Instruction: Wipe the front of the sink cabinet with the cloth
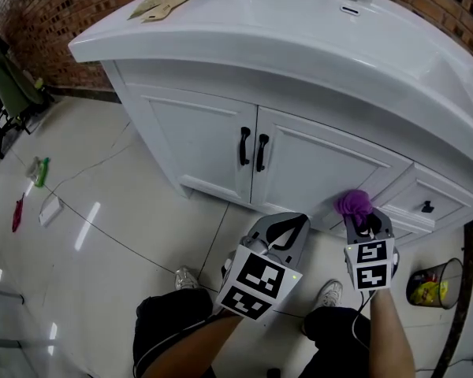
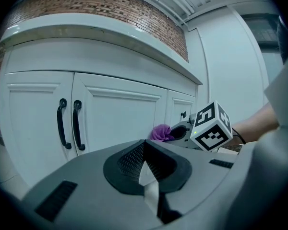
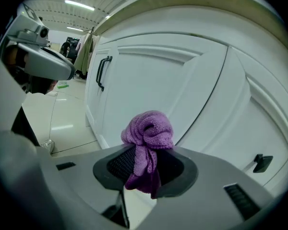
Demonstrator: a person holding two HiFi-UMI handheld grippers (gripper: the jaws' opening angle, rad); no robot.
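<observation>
A bunched purple cloth (image 1: pixel 353 203) is pinched in my right gripper (image 1: pixel 364 220), which is shut on it low in front of the white sink cabinet (image 1: pixel 315 164). In the right gripper view the cloth (image 3: pixel 149 135) sticks up between the jaws, close to the right door panel (image 3: pixel 149 90) but I cannot tell if it touches. My left gripper (image 1: pixel 284 228) hangs beside it to the left, shut with nothing in it. The left gripper view shows its jaws closed together (image 2: pixel 146 164), and the cloth (image 2: pixel 161 133) beyond them.
Two black door handles (image 1: pixel 252 148) sit at the middle of the cabinet, and a small drawer knob (image 1: pixel 427 207) at the right. A wire waste bin (image 1: pixel 435 283) stands on the floor at the right. Small items (image 1: pixel 39 172) and a cable lie on the tiled floor at the left.
</observation>
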